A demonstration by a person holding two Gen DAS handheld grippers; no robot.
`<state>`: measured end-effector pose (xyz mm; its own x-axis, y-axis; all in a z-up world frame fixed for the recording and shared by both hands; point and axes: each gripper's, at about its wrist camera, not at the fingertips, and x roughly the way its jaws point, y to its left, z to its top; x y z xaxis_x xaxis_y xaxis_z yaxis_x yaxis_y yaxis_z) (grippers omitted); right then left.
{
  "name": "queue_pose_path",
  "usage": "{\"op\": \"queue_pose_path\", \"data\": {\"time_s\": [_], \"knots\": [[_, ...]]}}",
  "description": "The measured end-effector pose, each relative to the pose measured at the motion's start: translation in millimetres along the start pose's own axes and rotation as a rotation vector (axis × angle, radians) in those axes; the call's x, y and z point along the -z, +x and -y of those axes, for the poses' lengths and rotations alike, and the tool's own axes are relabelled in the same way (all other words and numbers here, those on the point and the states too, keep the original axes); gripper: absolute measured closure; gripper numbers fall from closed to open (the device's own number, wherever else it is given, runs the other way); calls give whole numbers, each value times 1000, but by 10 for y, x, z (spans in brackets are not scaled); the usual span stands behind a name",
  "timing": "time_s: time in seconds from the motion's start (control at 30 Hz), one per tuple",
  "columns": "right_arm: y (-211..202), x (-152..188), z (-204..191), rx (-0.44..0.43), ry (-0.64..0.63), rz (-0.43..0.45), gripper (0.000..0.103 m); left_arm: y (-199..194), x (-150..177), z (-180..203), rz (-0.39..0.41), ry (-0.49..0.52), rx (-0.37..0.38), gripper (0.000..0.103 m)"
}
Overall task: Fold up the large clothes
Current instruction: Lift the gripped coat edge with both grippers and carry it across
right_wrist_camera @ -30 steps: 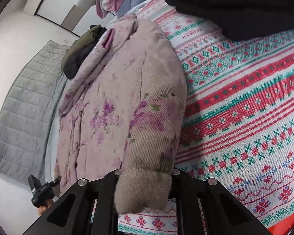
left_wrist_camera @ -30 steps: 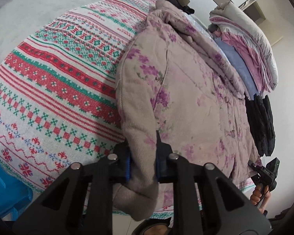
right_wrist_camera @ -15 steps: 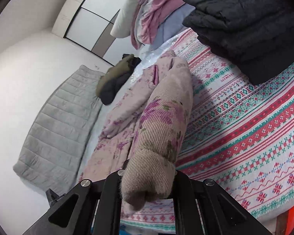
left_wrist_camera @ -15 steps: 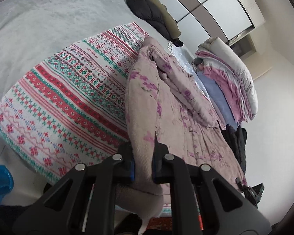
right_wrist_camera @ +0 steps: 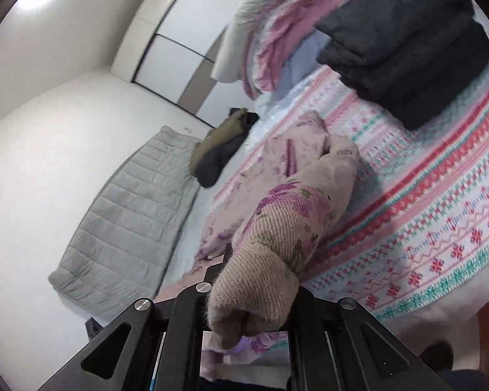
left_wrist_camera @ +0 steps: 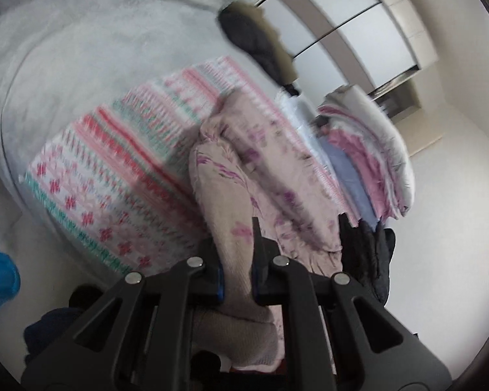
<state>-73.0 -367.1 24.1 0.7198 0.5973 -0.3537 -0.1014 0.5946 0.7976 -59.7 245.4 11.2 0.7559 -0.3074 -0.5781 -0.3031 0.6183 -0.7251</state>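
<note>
Both grippers clamped on knit cuffs of one floral padded coat, lifted off a patterned bed.

Left gripper (left_wrist_camera: 237, 262): black plastic, blue-lined fingers (left_wrist_camera: 219, 280), pressed onto a beige ribbed cuff (left_wrist_camera: 236, 332). Right gripper (right_wrist_camera: 254, 296): black, closed around the other ribbed cuff (right_wrist_camera: 251, 299), bunched thick and blunt between the jaws. Bedspread (right_wrist_camera: 440, 215): woven, cross-stitch bands in red, green, white. Grey quilted cover (right_wrist_camera: 127, 228): stitched in panels, draped over the bed's far side. Coat (left_wrist_camera: 277, 176): pinkish-beige twill, purple flower print, puffy sleeves rising to both grippers, body lying rumpled on the bedspread. Folded bedding stack (left_wrist_camera: 371, 159): pink, lilac, white layers. Black puffer garment (right_wrist_camera: 404, 45): matte, heaped on the bedspread. Olive-and-black jacket (right_wrist_camera: 221, 146): small crumpled mound.
</note>
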Motion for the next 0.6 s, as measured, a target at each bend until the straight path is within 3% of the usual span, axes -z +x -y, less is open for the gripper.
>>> {"op": "queue_pose_path", "data": {"time_s": [0.03, 0.13, 0.27, 0.6], "knots": [[20, 13, 53, 4, 12, -6, 93, 99, -8, -145, -34, -43, -3, 90], [62, 45, 141, -9, 29, -11, 93, 146, -25, -316, -38, -87, -5, 90], [157, -14, 226, -22, 72, -3, 93, 183, -58, -327, -54, -98, -8, 90], [383, -475, -37, -102, 89, 38, 93, 66, -432, 179, -31, -114, 100, 90]]}}
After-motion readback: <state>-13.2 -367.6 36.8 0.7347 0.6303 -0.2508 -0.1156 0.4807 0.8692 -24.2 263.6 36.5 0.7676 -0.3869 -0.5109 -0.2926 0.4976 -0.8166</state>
